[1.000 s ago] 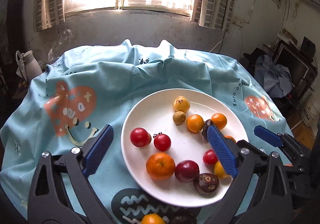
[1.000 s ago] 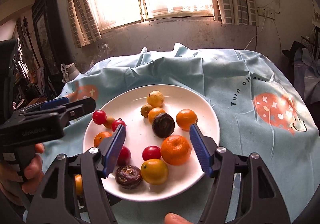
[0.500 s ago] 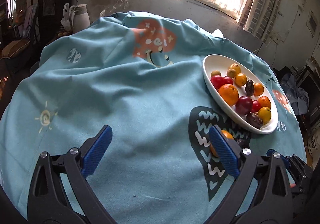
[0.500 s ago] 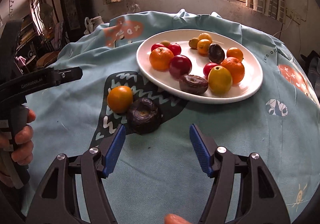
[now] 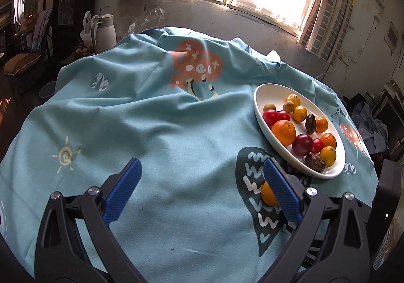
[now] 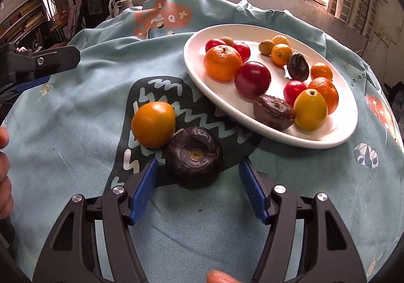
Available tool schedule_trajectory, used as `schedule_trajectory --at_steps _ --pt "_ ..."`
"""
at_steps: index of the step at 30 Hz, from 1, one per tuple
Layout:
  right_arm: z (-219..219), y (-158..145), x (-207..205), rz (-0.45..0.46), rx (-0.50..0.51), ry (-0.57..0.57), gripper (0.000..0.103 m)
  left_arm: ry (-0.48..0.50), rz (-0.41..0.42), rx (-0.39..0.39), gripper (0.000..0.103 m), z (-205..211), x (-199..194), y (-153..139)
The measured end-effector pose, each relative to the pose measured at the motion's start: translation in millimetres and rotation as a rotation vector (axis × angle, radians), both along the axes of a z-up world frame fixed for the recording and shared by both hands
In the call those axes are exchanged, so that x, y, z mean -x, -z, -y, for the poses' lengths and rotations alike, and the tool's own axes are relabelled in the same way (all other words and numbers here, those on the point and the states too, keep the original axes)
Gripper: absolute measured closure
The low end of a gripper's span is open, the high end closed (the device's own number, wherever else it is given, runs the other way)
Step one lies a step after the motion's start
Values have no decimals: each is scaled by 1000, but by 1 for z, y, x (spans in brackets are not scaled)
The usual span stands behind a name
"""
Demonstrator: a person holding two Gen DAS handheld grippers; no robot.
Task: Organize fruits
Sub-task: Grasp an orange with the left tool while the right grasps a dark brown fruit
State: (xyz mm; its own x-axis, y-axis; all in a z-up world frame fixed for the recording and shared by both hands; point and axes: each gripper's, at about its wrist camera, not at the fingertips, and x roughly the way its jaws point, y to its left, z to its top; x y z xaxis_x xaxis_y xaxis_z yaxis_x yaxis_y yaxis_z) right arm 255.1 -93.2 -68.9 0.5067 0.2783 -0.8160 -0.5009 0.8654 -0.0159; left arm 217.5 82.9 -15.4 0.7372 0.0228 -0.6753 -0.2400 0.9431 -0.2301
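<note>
Passion fruit [image 6: 194, 156] now sits nearer the right gripper's [image 6: 198, 188] wide-spread, empty jaws.

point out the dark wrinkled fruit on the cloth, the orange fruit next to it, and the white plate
dark wrinkled fruit [image 6: 194, 156]: right wrist view, top by the stem.
orange fruit [image 6: 153, 124]: right wrist view, centre of skin.
white plate [image 6: 252, 31]: right wrist view, bare far side.

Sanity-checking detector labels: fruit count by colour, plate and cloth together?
red fruits: 4
orange or yellow fruits: 7
dark purple fruits: 3
olive-brown fruits: 2
Total: 16
</note>
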Motion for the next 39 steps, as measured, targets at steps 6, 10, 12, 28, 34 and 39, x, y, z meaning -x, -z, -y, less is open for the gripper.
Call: schedule_trajectory --at_steps 6,10,12,28,34,39 --pt "-4 1 -4 9 -1 -3 40 5 4 -4 4 1 1 -1" --pt "-3 1 -3 5 -13 -3 44 5 3 -8 4 1 1 -1" --pt "-3 1 -2 5 -20 -6 51 5 -1 -6 4 1 1 -1" --pt "82 -30 29 40 -195 134 59 242 26 -76 5 57 -2 7" --pt "98 -29 28 29 -218 177 59 334 -14 -148 21 92 -12 23" --pt "101 -29 29 23 -217 186 59 350 -67 -182 37 104 -23 36"
